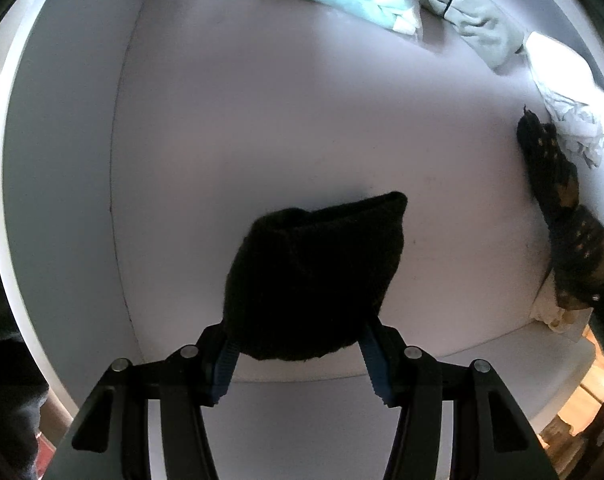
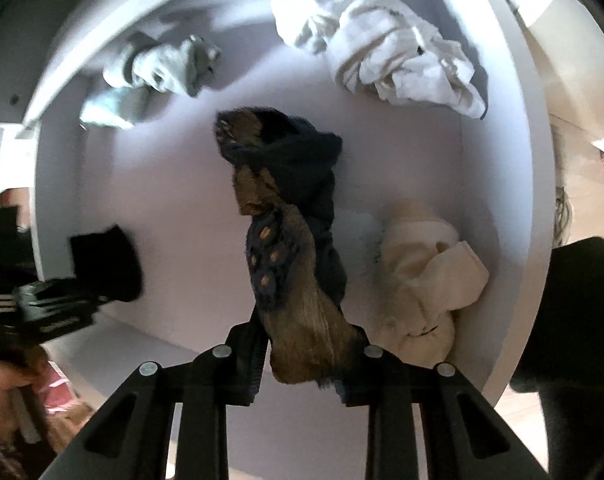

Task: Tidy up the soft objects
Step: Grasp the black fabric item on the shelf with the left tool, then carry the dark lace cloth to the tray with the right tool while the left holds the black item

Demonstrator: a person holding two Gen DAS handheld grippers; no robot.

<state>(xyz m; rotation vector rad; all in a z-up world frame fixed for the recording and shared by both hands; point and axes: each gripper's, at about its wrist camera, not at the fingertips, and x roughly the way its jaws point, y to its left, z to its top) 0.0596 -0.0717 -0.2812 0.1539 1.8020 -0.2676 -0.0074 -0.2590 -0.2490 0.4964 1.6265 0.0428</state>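
My left gripper (image 1: 302,356) clamps the black sock (image 1: 313,276), right gripper (image 2: 298,376) pinches the brown-navy sock (image 2: 294,240), both over the white drawer (image 2: 513,160); thin bite could slip, dropping either.

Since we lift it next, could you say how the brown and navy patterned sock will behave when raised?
The brown and navy patterned sock, pinched in the right gripper, looks floppy: it droops twisted. Probably light, since one pinch holds it. Its knit seems unlikely to slip.
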